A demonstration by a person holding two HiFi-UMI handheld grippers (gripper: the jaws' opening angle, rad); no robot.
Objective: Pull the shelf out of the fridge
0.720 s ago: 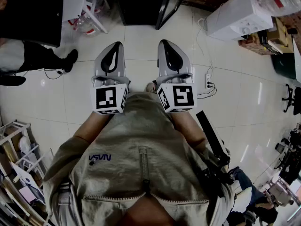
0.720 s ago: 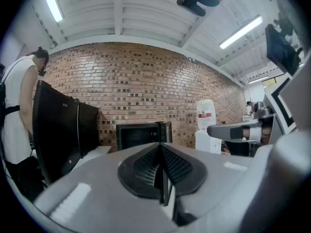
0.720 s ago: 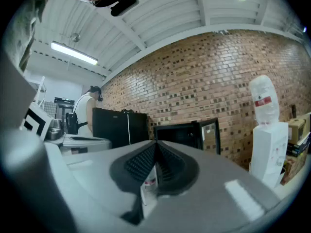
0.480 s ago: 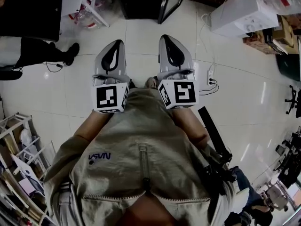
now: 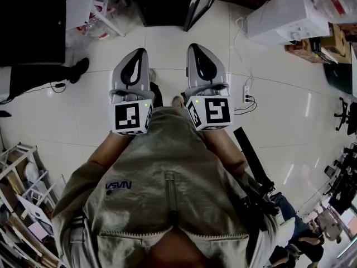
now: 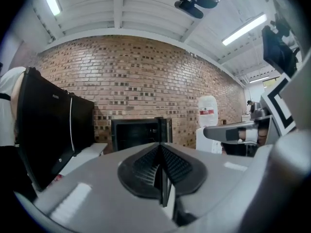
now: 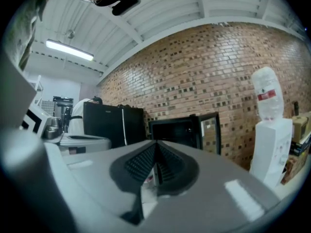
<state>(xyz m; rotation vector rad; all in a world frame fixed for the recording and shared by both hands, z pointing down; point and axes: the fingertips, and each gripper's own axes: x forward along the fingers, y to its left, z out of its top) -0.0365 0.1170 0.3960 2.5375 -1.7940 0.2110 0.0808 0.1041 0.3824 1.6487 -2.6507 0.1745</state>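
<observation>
A small black fridge [image 5: 164, 1] stands on the floor ahead with its glass door [image 5: 203, 4] swung open to the right. Its inside is dark and I cannot make out a shelf. My left gripper [image 5: 135, 53] and right gripper [image 5: 198, 49] are held side by side in front of my chest, pointing at the fridge from well short of it. Both are shut with nothing between their jaws. The left gripper view shows the shut left gripper [image 6: 160, 147] below the fridge [image 6: 136, 135]. The right gripper view shows the shut right gripper [image 7: 155, 147] below the fridge [image 7: 175, 130].
A white water dispenser [image 5: 284, 18] stands right of the fridge, and a power strip [image 5: 247, 96] with cables lies on the floor. At the left are a tall black cabinet [image 6: 48, 130], a white table [image 5: 83, 4] and a bystander's leg [image 5: 56, 74]. A rack [image 5: 22, 177] stands at the lower left.
Both grippers stay shut and side by side. The bystander's foot at the left has shifted left, and my own foot shows between the grippers.
</observation>
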